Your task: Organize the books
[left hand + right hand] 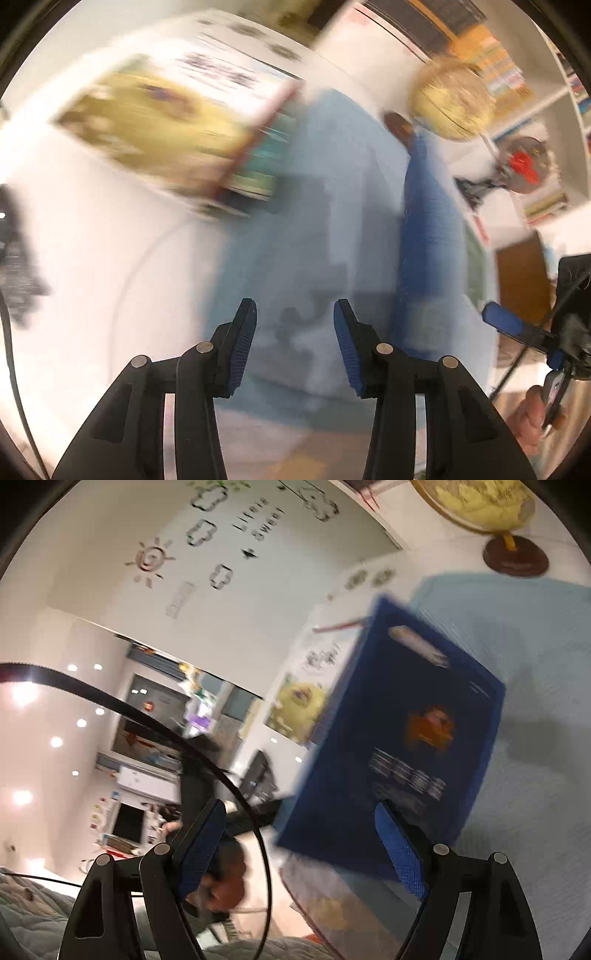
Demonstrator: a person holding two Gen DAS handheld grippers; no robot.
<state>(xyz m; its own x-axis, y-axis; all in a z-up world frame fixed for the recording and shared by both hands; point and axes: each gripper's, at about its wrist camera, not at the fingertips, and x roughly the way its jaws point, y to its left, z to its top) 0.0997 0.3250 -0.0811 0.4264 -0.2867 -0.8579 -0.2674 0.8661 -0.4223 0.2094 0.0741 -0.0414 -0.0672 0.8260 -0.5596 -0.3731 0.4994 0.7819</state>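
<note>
Both views are motion-blurred. My left gripper [295,332] hangs open over a light blue mat [325,184] with nothing between its fingers. A book with a yellow and white cover [159,129] lies on the white table beyond it, to the left. A dark blue book [424,229] [399,746] stands tilted on the mat, edge-on in the left wrist view. My right gripper [301,849] is open wide in front of the blue book; its pads do not press on it. Another book with a pale cover [332,904] lies under the blue book's near edge.
A globe on a brown base [450,103] [513,557] stands at the mat's far end. Shelves with colourful books [506,74] run behind it. A black cable [221,768] crosses the right wrist view. A hand [532,417] holds the right gripper.
</note>
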